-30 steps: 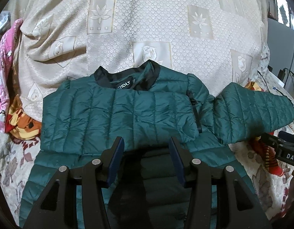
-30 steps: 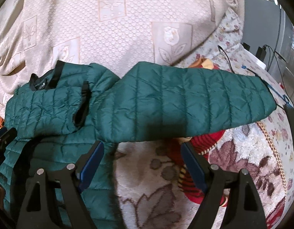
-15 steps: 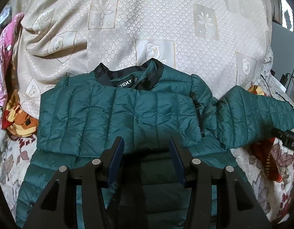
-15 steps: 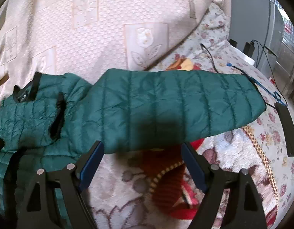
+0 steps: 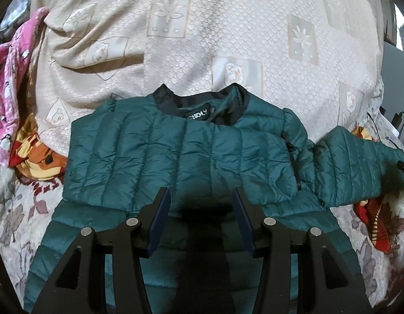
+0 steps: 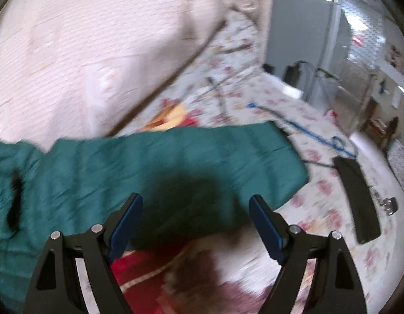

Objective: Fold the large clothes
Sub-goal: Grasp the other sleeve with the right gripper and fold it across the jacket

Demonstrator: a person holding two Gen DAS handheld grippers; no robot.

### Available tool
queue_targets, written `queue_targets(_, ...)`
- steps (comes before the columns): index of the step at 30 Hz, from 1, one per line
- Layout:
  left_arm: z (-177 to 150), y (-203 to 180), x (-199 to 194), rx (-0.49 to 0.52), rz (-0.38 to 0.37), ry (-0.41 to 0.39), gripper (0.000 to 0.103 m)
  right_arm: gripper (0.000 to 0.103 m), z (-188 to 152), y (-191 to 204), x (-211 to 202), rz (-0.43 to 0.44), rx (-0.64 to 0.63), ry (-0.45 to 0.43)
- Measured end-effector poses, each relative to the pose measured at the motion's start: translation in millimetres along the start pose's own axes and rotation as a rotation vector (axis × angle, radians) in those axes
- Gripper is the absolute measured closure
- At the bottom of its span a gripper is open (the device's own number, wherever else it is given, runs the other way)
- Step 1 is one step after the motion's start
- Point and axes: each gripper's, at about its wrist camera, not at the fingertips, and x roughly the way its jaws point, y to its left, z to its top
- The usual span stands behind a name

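Note:
A dark green quilted jacket point(image 5: 175, 157) lies flat on the bed, black collar point(image 5: 202, 104) at the far side. Its left sleeve point(image 5: 162, 162) is folded across the chest. Its right sleeve point(image 5: 359, 167) stretches out to the right. My left gripper point(image 5: 200, 212) is open and empty above the jacket's middle. My right gripper point(image 6: 195, 222) is open and empty just above the outstretched sleeve point(image 6: 175, 172), near its cuff end. The right wrist view is motion-blurred.
A cream patterned blanket point(image 5: 228, 39) covers the back. Pink clothing point(image 5: 8, 78) and an orange-red garment point(image 5: 37, 157) lie at left. Red fabric point(image 6: 141, 274) lies under the sleeve. A black flat object point(image 6: 356, 198), cables and a blue cord point(image 6: 306, 130) lie at right on the floral bedsheet point(image 6: 319, 209).
My right gripper has swept to the right along the outstretched sleeve toward its cuff. My left gripper has drifted slightly left and stayed open over the jacket.

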Motion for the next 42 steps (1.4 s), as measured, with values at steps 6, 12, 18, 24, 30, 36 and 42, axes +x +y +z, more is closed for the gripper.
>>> queue_targets(6,0,21,-5,0.005,0.03,-0.014,0.073,0.012,17,-55,37,-0.107,0.077,0.026)
queue_targets(12,-3,48,-3,0.0,0.078,0.004,0.073,0.058,18,-60,73,-0.035,0.041,0.101)
queue_targets(18,-9,78,1,-0.021,0.104,0.024,0.073,0.091,14,-59,47,0.115,0.079,0.066)
queue_targets(24,-8,103,5,-0.044,0.121,0.013,0.073,0.092,25,-40,-15,0.401,0.137,-0.014)
queue_targets(30,-9,119,9,-0.094,0.115,0.03,0.073,0.093,30,35,-56,0.548,0.036,-0.02)
queue_targets(36,-6,135,8,-0.111,0.124,0.025,0.073,0.094,26,140,-83,0.665,-0.131,0.009)
queue_targets(42,-1,150,6,-0.153,0.121,0.025,0.073,0.094,12,233,-100,0.77,-0.241,0.057)
